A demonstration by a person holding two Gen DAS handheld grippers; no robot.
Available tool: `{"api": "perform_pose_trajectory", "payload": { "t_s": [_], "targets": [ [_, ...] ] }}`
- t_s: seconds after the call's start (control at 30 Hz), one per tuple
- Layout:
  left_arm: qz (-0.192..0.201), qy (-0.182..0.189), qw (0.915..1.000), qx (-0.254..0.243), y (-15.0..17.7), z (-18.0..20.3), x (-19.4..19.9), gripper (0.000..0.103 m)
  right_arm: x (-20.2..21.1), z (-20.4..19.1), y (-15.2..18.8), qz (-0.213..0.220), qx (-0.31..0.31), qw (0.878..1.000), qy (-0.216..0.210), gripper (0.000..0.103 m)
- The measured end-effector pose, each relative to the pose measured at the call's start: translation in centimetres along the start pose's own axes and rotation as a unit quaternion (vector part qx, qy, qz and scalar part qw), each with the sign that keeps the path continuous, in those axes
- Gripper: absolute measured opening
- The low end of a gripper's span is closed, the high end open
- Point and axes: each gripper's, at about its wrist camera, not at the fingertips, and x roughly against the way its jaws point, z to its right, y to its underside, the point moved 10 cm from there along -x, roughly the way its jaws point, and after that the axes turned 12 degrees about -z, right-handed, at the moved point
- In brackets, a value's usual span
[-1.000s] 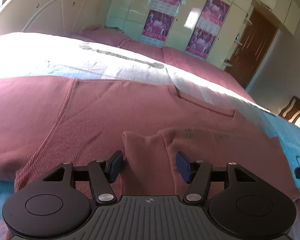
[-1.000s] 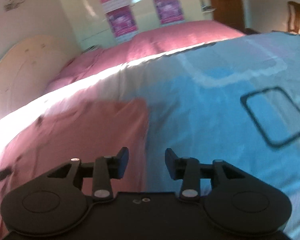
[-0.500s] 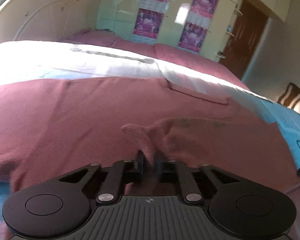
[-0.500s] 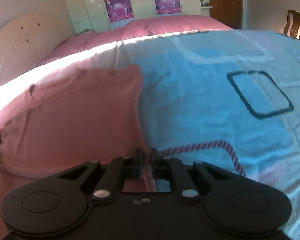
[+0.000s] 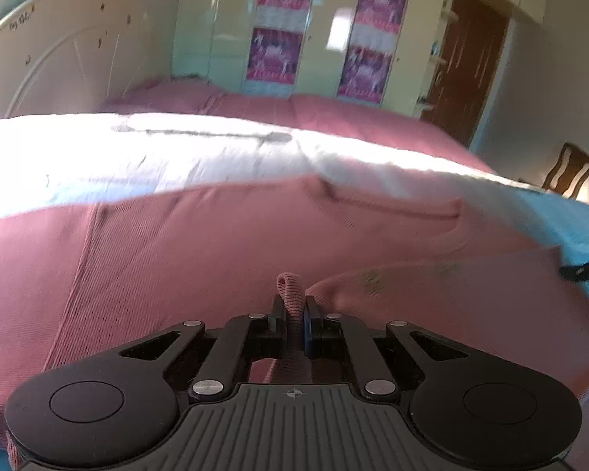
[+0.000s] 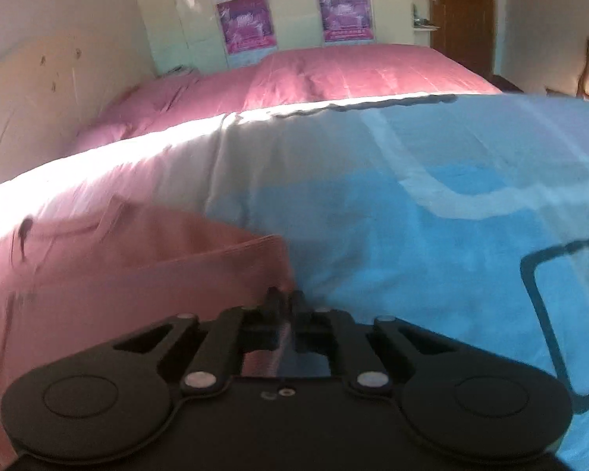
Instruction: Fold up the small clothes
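Here a pink ribbed knit garment point(image 5: 176, 259) lies spread across the bed's blue and white patterned cover point(image 6: 432, 235), its near part doubled over on itself. The left claw point(image 5: 293, 314) is clamped on a pinched-up ridge of the knit, which sticks up between its fingers. The right claw point(image 6: 283, 300) is pressed together on the garment's corner at the edge, where pink cloth meets blue cover. Behind stand a cream headboard point(image 5: 66, 62) and a wardrobe with purple posters point(image 5: 282, 19).
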Motion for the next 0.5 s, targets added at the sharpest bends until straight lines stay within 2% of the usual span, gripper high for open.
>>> {"api": "perform_pose_trajectory", "payload": {
  "t_s": [0.03, 0.07, 0.1, 0.13, 0.17, 0.23, 0.3, 0.37, 0.4, 0.47, 0.5],
  "targets": [
    [0.001, 0.001, 1.0, 0.005, 0.0, -0.3, 0.2, 0.011, 0.3, 0.0, 0.1, 0.002, 0.001, 1.0, 0.011, 0.003],
    [0.0, -0.006, 0.9999, 0.015, 0.0, -0.8, 0.8, 0.023, 0.7, -0.1, 0.1, 0.006, 0.009, 1.0, 0.026, 0.008],
    [0.012, -0.029, 0.9993, 0.02, -0.1, -1.4, 2.0, 0.038, 1.4, 0.0, 0.1, 0.015, 0.008, 0.999, 0.046, 0.016],
    [0.039, -0.05, 0.9978, 0.02, -0.2, -1.6, 3.6, 0.044, 2.5, 0.0, 0.2, 0.023, 0.008, 0.998, 0.053, 0.016],
    [0.06, -0.05, 0.9969, 0.013, -0.2, -1.1, 4.9, 0.044, 3.5, -0.6, 0.5, 0.031, 0.015, 0.999, 0.034, 0.016],
    [0.062, -0.031, 0.9974, -0.017, 0.0, 1.3, 5.5, 0.044, 4.2, -2.5, 1.6, 0.028, 0.052, 0.998, 0.02, 0.016],
    [0.033, -0.012, 0.9982, -0.049, 1.0, 4.2, 4.3, 0.05, 3.7, -4.2, 3.1, 0.016, 0.088, 0.996, 0.024, 0.015],
    [-0.012, -0.007, 0.9982, -0.058, 2.6, 5.3, 2.4, 0.059, 2.6, -4.1, 4.4, -0.007, 0.087, 0.995, 0.04, 0.015],
    [-0.01, -0.021, 0.9975, -0.067, 3.3, 5.3, 2.3, 0.059, 2.6, -3.5, 4.9, -0.007, 0.088, 0.995, 0.054, 0.018],
    [0.001, -0.035, 0.9971, -0.067, 4.2, 5.2, 3.9, 0.059, 3.5, -2.6, 5.6, -0.007, 0.076, 0.995, 0.066, 0.031],
    [0.006, -0.032, 0.9976, -0.061, 4.8, 5.1, 5.0, 0.059, 4.2, -2.3, 6.1, -0.006, 0.074, 0.995, 0.072, 0.03]
  ]
}}
